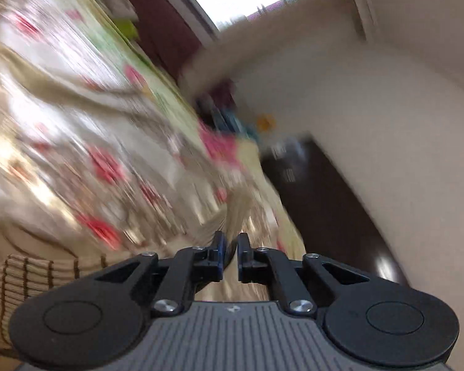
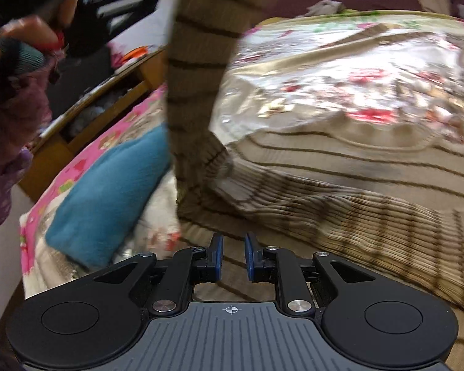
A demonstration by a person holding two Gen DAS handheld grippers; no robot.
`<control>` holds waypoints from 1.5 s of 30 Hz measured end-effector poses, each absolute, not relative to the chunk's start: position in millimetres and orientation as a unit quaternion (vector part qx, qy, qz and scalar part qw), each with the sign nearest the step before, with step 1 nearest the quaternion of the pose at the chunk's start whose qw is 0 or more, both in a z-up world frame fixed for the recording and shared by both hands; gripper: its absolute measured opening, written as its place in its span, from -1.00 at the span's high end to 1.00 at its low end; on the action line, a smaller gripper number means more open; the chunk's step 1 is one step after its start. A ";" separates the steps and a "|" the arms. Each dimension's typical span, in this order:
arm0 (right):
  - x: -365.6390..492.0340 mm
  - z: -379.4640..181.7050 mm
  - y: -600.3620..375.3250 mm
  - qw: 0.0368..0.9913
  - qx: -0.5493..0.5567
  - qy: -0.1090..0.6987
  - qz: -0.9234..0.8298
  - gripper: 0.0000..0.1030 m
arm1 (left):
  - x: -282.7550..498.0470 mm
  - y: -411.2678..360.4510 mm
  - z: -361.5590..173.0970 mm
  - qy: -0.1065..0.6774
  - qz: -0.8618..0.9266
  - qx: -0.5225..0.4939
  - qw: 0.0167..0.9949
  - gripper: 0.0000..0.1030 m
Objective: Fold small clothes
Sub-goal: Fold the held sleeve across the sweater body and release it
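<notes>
A beige knit sweater with thin brown stripes (image 2: 340, 185) lies spread on the bed. One of its sleeves (image 2: 198, 71) is lifted steeply and runs out of the top of the right wrist view. My left gripper (image 1: 230, 247) shows in a heavily blurred view with its jaws almost together and a strip of beige fabric (image 1: 236, 210) rising from between them. More of the sweater (image 1: 18, 281) sits at the lower left there. My right gripper (image 2: 233, 252) hovers over the sweater's near part, jaws a narrow gap apart, and nothing shows pinched between them.
A shiny floral bedspread (image 2: 355, 71) covers the bed. A blue plush cloth (image 2: 108, 191) lies on pink bedding at the left, beside an open wooden drawer (image 2: 108, 105). A person's hand (image 2: 24, 34) and purple clothing (image 2: 12, 117) are at far left. Dark floor (image 1: 324, 204) and a pale wall border the bed.
</notes>
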State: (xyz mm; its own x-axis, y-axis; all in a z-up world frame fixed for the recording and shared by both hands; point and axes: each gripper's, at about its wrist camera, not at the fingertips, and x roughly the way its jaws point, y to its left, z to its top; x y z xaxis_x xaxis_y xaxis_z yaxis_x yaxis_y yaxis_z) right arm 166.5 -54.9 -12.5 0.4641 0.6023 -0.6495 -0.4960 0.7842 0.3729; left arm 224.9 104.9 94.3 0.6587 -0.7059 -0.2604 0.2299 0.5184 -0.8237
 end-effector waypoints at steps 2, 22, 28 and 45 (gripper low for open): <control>163.9 -13.8 -70.7 0.857 0.072 0.409 0.304 0.66 | 230.7 73.6 85.7 0.329 -0.296 -0.363 0.820 0.16; 190.4 -25.6 -197.1 0.887 0.173 0.413 0.117 0.30 | 150.0 168.8 -34.9 0.389 -0.052 -0.301 0.869 -0.08; 214.7 -45.8 -209.2 0.872 0.220 0.430 0.072 0.30 | 149.5 163.0 -41.2 0.391 -0.060 -0.275 0.876 -0.08; 231.2 -47.3 -204.7 0.874 0.193 0.437 0.089 0.53 | 154.1 161.4 -53.1 0.407 -0.042 -0.266 0.873 -0.09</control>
State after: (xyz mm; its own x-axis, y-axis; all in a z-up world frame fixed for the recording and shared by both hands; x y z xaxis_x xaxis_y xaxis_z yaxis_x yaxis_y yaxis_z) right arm 231.2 -204.7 -47.3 0.6015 0.3246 -0.7300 0.0135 0.9095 0.4155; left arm 154.1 161.4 -53.1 0.6650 -0.2892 -0.6886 -0.1440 0.8551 -0.4981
